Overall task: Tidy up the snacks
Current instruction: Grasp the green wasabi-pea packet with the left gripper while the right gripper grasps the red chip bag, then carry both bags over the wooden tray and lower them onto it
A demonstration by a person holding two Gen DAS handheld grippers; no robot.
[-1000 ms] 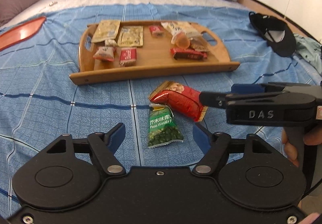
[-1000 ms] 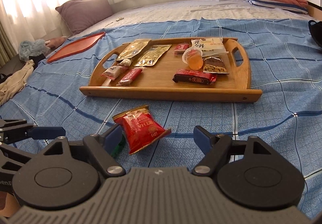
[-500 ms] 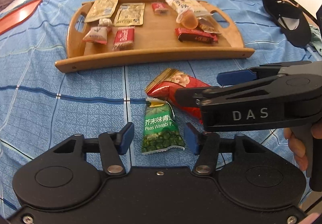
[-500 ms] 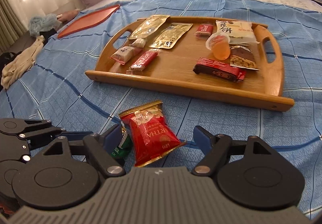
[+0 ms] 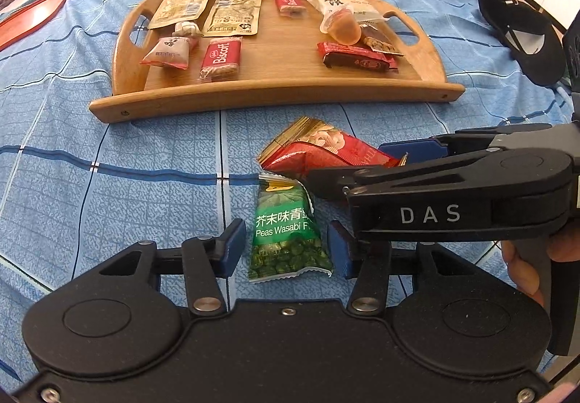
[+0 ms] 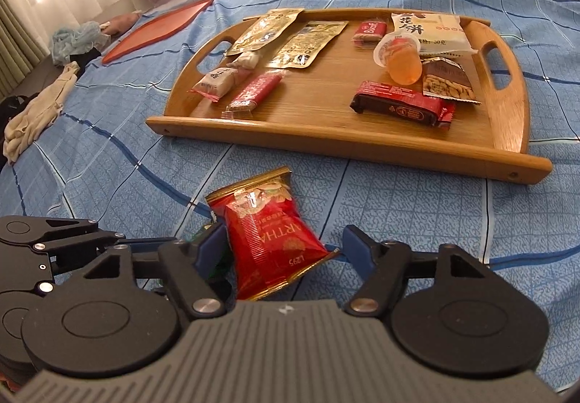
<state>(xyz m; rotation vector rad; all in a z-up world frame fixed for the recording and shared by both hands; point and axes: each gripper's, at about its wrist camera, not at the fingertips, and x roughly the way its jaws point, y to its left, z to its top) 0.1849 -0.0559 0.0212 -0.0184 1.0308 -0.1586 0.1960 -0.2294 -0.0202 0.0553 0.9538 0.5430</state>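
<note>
Bed, blue checked cover (image 5: 108, 156): carries a wooden tray (image 5: 275, 95) and two loose snack packets lying just in front of the tray's near edge.

Tray contents: flat gold pouches, small red and white wrapped biscuits, an orange jelly cup, a dark red bar, a nut packet. All lie inside the rim.

Green wasabi-pea packet (image 5: 288, 240): flat on the bed, between the fingers of the left gripper (image 5: 286, 247). Fingers stand moderately apart, one on each side, not touching it.

Red snack packet (image 6: 268, 240): puffed, its corner touching or overlapping the green packet's top. It lies between the fingers of the right gripper (image 6: 282, 247), which are wide and not gripping.

Risks, as judgement: the two grippers sit very close together, the right one crossing just above the left one's right finger, so closing or lifting together could knock them. The packets touch, so raising one may drag the other. The inflated red packet could slip or squash if pinched at its seam.
</note>
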